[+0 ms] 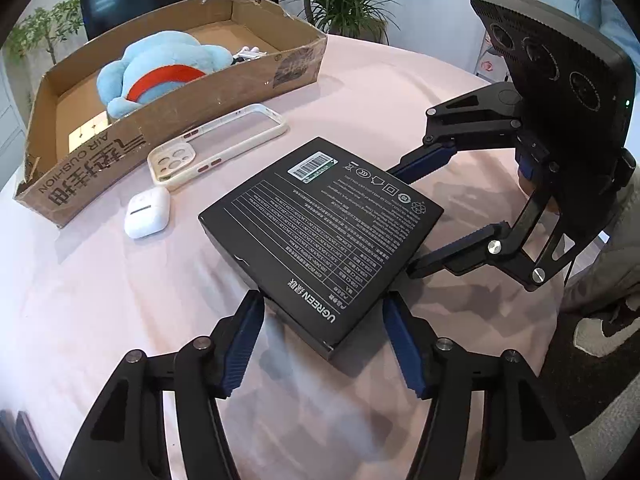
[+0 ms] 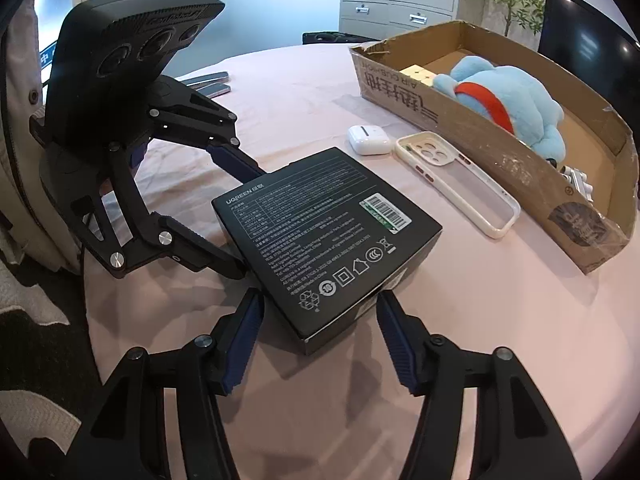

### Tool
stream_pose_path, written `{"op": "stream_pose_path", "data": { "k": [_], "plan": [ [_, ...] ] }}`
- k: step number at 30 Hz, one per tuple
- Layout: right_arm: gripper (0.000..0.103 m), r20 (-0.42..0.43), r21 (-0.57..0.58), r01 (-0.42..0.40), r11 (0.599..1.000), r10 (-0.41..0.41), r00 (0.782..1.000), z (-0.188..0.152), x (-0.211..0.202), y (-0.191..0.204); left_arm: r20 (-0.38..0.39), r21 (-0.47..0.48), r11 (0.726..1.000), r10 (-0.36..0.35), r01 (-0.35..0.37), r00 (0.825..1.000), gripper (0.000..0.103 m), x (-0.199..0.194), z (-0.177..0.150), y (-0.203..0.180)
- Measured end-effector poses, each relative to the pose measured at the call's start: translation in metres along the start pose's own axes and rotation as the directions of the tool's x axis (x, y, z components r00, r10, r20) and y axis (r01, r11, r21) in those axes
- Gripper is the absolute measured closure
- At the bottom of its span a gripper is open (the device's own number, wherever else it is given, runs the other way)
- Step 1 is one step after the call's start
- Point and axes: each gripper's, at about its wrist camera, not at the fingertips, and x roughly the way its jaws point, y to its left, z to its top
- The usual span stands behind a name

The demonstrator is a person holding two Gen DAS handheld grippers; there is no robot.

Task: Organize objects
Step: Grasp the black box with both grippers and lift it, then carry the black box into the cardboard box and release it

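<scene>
A flat black UGREEN box (image 1: 320, 216) (image 2: 320, 232) lies label side up in the middle of the pink tablecloth. My left gripper (image 1: 323, 300) (image 2: 248, 222) is shut on one corner, with a blue pad against each side. Shut on the opposite corner is my right gripper (image 2: 319, 300) (image 1: 404, 220), its pads pressing the box edges. The two grippers face each other across the box. Whether the box rests on the cloth or hangs just above it I cannot tell.
An open cardboard box (image 1: 180, 92) (image 2: 520, 160) holds a blue plush toy (image 1: 160, 72), a pale cube (image 1: 88, 132) and small metal parts. A cream phone case (image 1: 216, 144) and a white earbud case (image 1: 146, 212) lie beside it. Two phones (image 2: 212, 84) lie farther back.
</scene>
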Motion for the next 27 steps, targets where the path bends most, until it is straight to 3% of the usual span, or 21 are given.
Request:
{"op": "stream_pose_path", "data": {
  "k": [15,27],
  "plan": [
    [0.051,0.032,0.014,0.089,0.996,-0.090,0.995,0.007,-0.017,0.002,0.047,0.038,0.998,0.040,-0.042,0.998,0.044,-0.012,0.020,-0.007],
    [0.051,0.088,0.053,0.187,0.981,-0.191,0.978,0.022,-0.042,-0.025,0.132,0.128,0.989,0.058,-0.075,0.990,0.044,-0.023,0.064,-0.002]
  ]
}}
